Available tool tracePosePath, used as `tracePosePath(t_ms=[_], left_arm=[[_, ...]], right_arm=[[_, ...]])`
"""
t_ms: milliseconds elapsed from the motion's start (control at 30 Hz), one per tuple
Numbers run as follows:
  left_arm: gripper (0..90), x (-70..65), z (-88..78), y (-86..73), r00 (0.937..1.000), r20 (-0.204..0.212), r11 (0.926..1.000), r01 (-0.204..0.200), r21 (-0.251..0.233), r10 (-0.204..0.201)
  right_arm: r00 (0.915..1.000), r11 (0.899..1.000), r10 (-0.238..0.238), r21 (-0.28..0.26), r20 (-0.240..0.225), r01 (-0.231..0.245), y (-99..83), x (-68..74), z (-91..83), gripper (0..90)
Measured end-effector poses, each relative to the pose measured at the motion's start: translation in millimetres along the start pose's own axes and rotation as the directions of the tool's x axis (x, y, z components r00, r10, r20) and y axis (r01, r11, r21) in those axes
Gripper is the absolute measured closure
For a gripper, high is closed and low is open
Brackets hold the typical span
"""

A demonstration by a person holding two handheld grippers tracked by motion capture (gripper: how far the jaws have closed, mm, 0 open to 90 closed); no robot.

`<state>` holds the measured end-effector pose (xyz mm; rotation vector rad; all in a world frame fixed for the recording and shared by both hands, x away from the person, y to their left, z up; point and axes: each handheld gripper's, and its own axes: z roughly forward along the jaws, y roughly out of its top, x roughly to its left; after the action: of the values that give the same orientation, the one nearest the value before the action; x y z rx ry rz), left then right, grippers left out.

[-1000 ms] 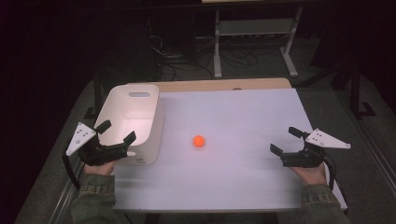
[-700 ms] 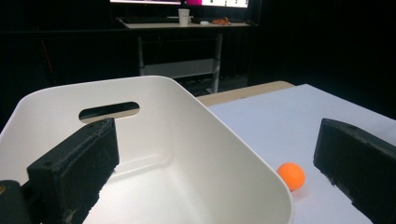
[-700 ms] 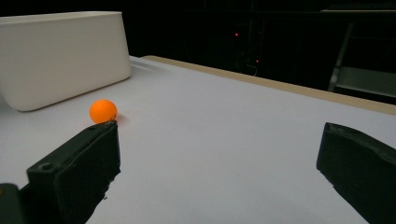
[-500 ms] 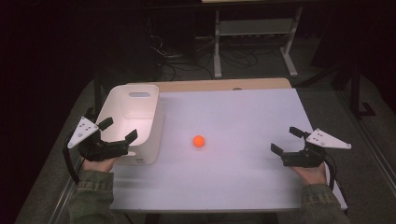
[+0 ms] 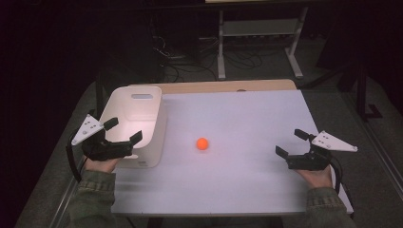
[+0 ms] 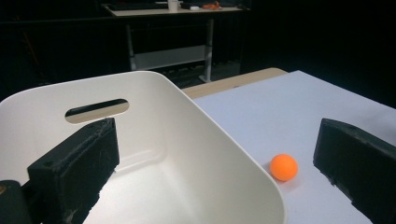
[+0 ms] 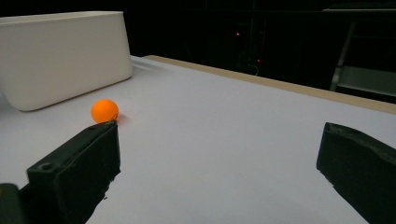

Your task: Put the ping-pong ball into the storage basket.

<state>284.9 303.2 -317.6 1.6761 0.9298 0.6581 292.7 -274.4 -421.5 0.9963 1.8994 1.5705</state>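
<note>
A small orange ball (image 5: 202, 143) lies on the white table, right of a white bin (image 5: 135, 111) with a handle slot. My left gripper (image 5: 123, 130) hovers open above the bin's near end, one jaw over the inside and one past its right wall. In the left gripper view the bin (image 6: 154, 154) is empty below the jaws and the ball (image 6: 284, 167) rests beyond its rim. My right gripper (image 5: 291, 142) is open near the table's right edge, well apart from the ball. The right gripper view has the ball (image 7: 104, 110) beside the bin (image 7: 60, 56).
The white tabletop (image 5: 247, 118) has a wooden strip along its far edge. Beyond it stand a metal rack (image 5: 259, 28) and cables on a dark floor. A person's hands and green sleeves hold both grippers at the near side.
My left gripper has shifted slightly forward and up over the bin's near end. The right gripper and the ball have stayed put.
</note>
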Motion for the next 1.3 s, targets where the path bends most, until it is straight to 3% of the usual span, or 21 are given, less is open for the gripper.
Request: tracePosePath(t_ms=[567, 1300], left_arm=[[0.0, 3.7, 7.9, 15.3, 0.9945, 0.102, 0.9947, -0.035, 0.097, 0.025], [0.0, 3.4, 20.1, 29.8, 0.9861, 0.158, 0.9812, -0.079, 0.176, 0.051]], right_arm=[[1.0, 1.0, -0.001, 0.002, -0.004, 0.002, -0.2, 0.3, 0.6, 0.0], [1.0, 1.0, -0.004, 0.003, -0.005, 0.004, -0.1, 0.7, 0.2, 0.0]])
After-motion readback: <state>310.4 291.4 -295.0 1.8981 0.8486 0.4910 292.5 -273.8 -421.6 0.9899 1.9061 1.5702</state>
